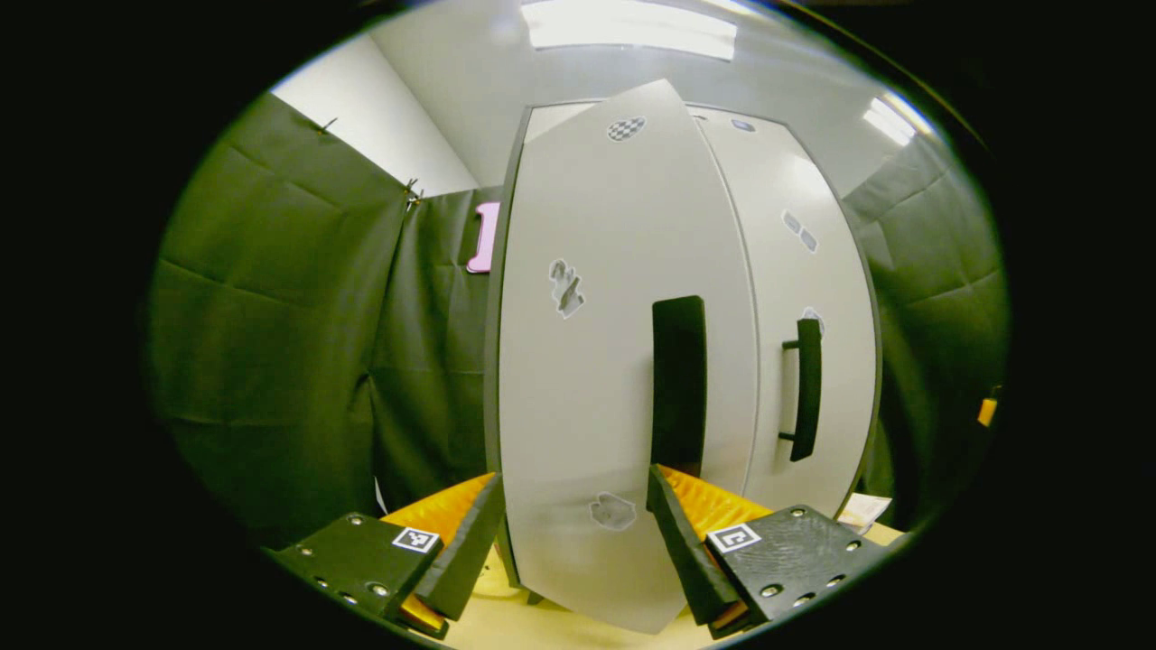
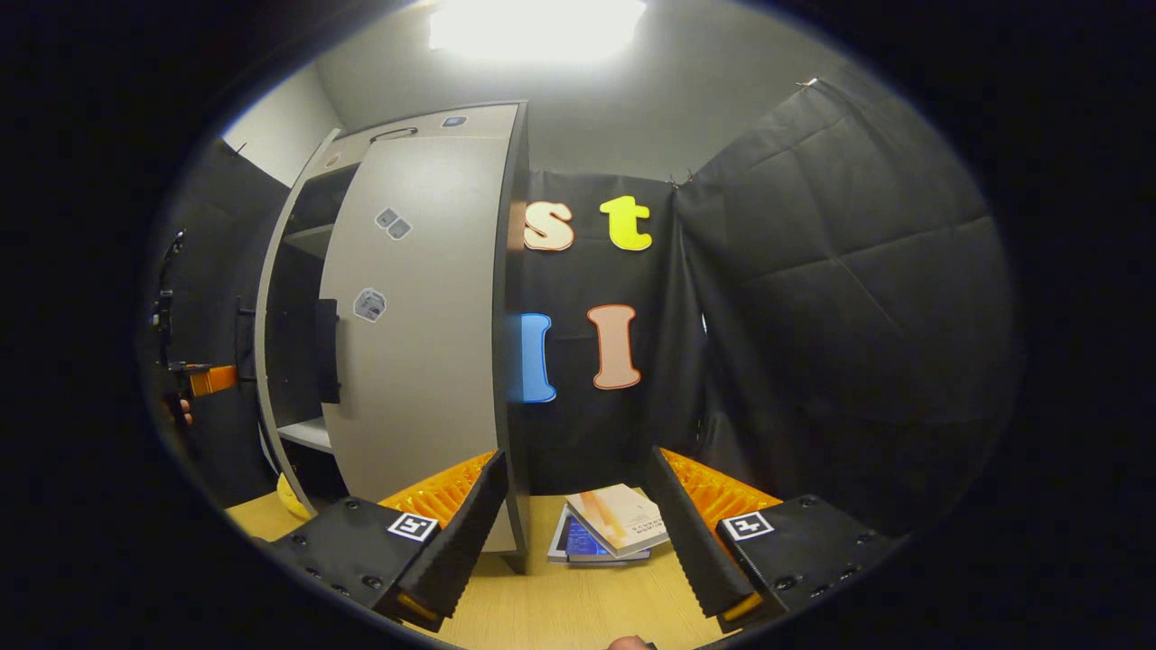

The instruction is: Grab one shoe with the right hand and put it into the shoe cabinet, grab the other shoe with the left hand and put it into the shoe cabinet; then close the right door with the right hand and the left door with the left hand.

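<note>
My left gripper (image 1: 575, 533) is spread wide, nothing between the fingers, and it's pointed straight at the left door (image 1: 623, 361) of the shoe cabinet (image 1: 510, 271). That door sits right up close, its lower edge hanging between my two fingers, w/ no finger touching it as far as I can tell. Its dark handle (image 1: 678, 384) runs vertical just above my right-side finger. The door's not flush yet: its top edge leans out ahead of the right door (image 1: 795, 271) beside it. The right door's handle (image 1: 806, 388) is a dark bar, standing off the panel.

My right gripper (image 2: 578, 533) is also wide open, empty, hovering over the wooden table (image 2: 560, 605). Between its fingers, farther off, a small stack of books (image 2: 610, 528) lies on the table by the cabinet's corner. In the right gripper view the right door looks closed, and to its left the cabinet interior shows dark w/ pale shelves (image 2: 302, 433). Something yellow (image 2: 287, 496) sits low by the cabinet's foot; can't tell what it is. Shoes: can't make them out in the dark interior.
</note>
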The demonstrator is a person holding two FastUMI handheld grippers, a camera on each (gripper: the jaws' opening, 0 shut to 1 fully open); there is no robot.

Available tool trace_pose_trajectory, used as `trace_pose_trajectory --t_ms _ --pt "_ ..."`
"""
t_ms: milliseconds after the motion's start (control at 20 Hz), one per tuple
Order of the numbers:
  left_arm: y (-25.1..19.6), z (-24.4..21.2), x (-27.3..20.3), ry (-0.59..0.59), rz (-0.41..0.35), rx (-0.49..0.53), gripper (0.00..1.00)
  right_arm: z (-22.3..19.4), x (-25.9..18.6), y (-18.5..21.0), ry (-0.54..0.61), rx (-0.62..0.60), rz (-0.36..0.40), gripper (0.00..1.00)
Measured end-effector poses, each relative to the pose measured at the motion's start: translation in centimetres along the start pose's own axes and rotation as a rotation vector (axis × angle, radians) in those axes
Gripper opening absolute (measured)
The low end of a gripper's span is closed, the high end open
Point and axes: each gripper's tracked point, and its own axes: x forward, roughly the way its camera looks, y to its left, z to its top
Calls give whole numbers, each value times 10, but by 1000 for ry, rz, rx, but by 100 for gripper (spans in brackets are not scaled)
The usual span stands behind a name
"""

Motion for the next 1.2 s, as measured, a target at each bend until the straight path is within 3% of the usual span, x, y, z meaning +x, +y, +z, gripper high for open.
trace_pose_trajectory --t_ms 400,600,650,850,900,1000,1200 --pt "5 8 -10 -3 -1 23 88 1 -18 16 1 23 42 97" --pt "13 9 -28 4 -17 47 92 13 -41 35 -27 27 51 96" --pt "16 9 -35 3 -23 48 88 16 -48 40 -33 23 50 96" --pt "26 14 -53 -6 -29 57 92 23 -78 60 -46 6 59 96" --pt "29 15 -57 -9 -30 59 88 24 -85 64 -49 -3 58 96" --pt "36 18 -71 -16 -33 61 92 27 -99 72 -55 -7 63 96" --pt "46 24 -90 -33 -38 69 88 33 -119 85 -72 -19 70 96"
